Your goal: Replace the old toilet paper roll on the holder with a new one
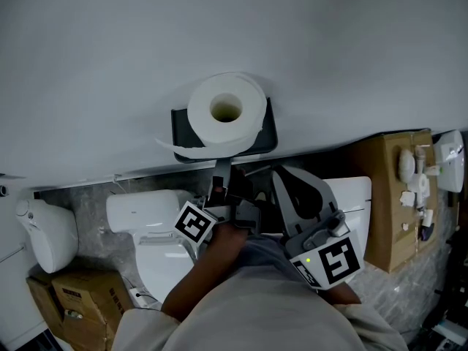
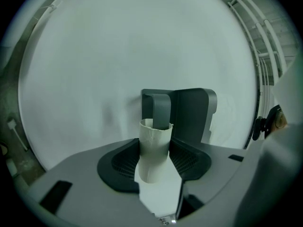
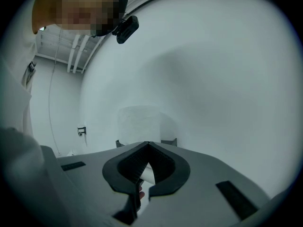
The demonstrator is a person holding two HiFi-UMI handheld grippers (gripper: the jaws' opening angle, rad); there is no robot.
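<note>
**Old roll.** Bare cardboard tube (image 2: 154,150), pale grey-white, with a slightly ragged top rim and a faint seam down its side; no paper is on it. It stands upright between the pads of the left gripper (image 2: 156,156). The grey holder arm (image 2: 161,110) dips into its open top.

**Left gripper.** Jaws are closed against the two sides of the tube. In the head view its marker cube (image 1: 194,224) sits just below the holder.

**Holder.** Dark grey wall-mounted unit (image 1: 268,134) on a plain white wall (image 1: 110,64). It has a flat back plate (image 2: 191,112) and a shelf on top.

**New roll.** Full, white toilet paper roll (image 1: 225,114), thickly wound. It lies on the holder's shelf with its core hole facing outward. A loose tail of paper (image 1: 179,149) hangs off the left edge.

**Right gripper.** Right gripper (image 3: 147,144), jaw tips pressed together, with a narrow eye-shaped gap behind them. I can make out nothing gripped there. It is held beside the left gripper, pointing at the wall under the new roll.

**Surroundings.** White toilet (image 1: 146,221) lower left. Cardboard box (image 1: 391,196) to the right. A second cardboard box (image 1: 69,298) is at the bottom left.
</note>
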